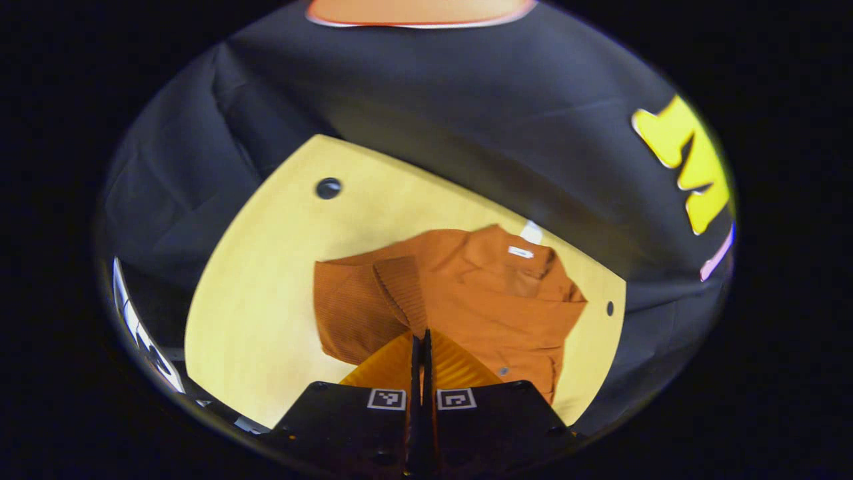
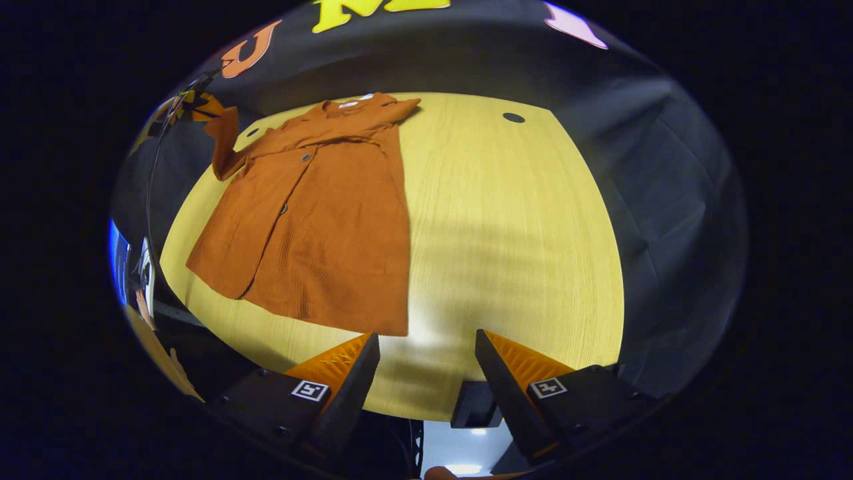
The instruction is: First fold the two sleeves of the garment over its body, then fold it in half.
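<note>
- the garment (image 2: 313, 220), a rust-orange buttoned shirt, lies flat on the yellow table (image 2: 506, 240); in the right gripper view it sits toward the table's left side, collar at the far edge and hem toward the near edge, so its long axis runs far-to-near.
- the left gripper (image 1: 420, 347) has its fingers pressed together, and they seem to pinch the ribbed cuff of a sleeve (image 1: 400, 290); the fabric rises to the tips, though the exact contact is hard to make out.
- in the left gripper view that sleeve comes in from the shirt's side and lies partly over the body, with the collar and its white label beyond it.
- in the right gripper view a flap of the same cloth (image 2: 225, 143) stands lifted off the table's far left corner, likely the sleeve held up by the left gripper.
- the right gripper (image 2: 426, 353) hovers with jaws wide apart and nothing between them, just off the hem's near corner over bare table.
- judgement: the sleeve fold is under way on the left side; the coming move turns on carrying the cuff across the body, at right angles to the long axis. the left gripper is the nearer one.
</note>
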